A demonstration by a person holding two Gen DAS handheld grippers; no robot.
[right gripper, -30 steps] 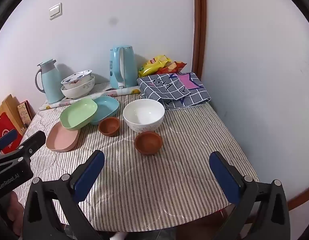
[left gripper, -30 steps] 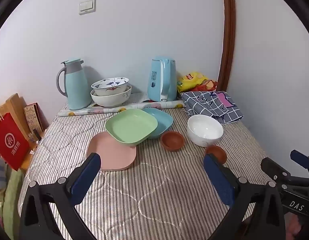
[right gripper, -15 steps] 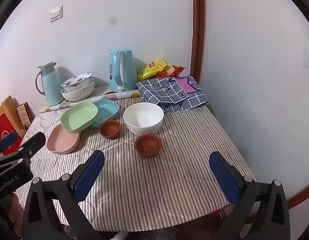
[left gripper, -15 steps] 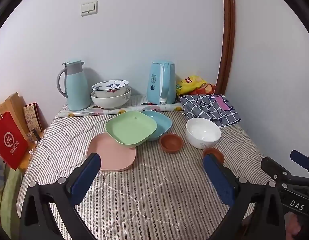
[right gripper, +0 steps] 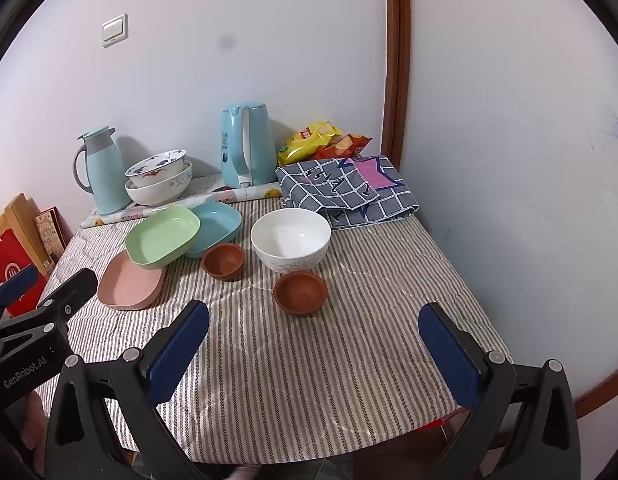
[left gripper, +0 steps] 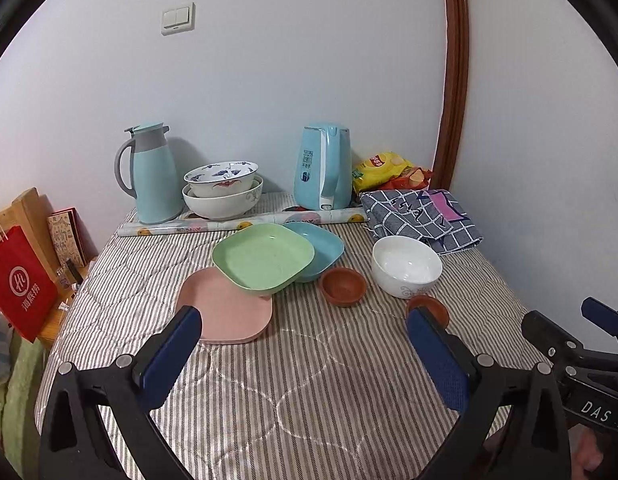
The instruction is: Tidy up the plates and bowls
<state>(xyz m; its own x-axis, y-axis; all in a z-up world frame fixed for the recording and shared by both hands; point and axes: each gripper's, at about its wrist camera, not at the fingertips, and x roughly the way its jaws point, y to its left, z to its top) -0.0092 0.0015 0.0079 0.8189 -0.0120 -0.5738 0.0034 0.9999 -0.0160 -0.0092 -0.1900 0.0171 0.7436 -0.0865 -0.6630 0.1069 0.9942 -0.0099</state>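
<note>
- Walls (left gripper: pixel 309 60): plain pale, meeting in a corner.
- Wooden trim (left gripper: pixel 455 80): dark brown, vertical, curving in the fisheye view.
- Light switch (left gripper: pixel 177 18): white double rocker, high on the back wall.
- Table (right gripper: pixel 309 352): covered in a striped quilted cloth, pushed into the corner.

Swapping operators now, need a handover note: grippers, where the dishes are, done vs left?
Left hand-held gripper: open, empty, above the near table.
Right hand-held gripper: open, empty.
Dishes: green plate rests on the pink plate and blue plate. White bowl sits alone; two brown bowls sit apart near it. Two patterned bowls are nested at the back.
Done: nothing gripped.
Left: stack plates, nest bowls.
</note>
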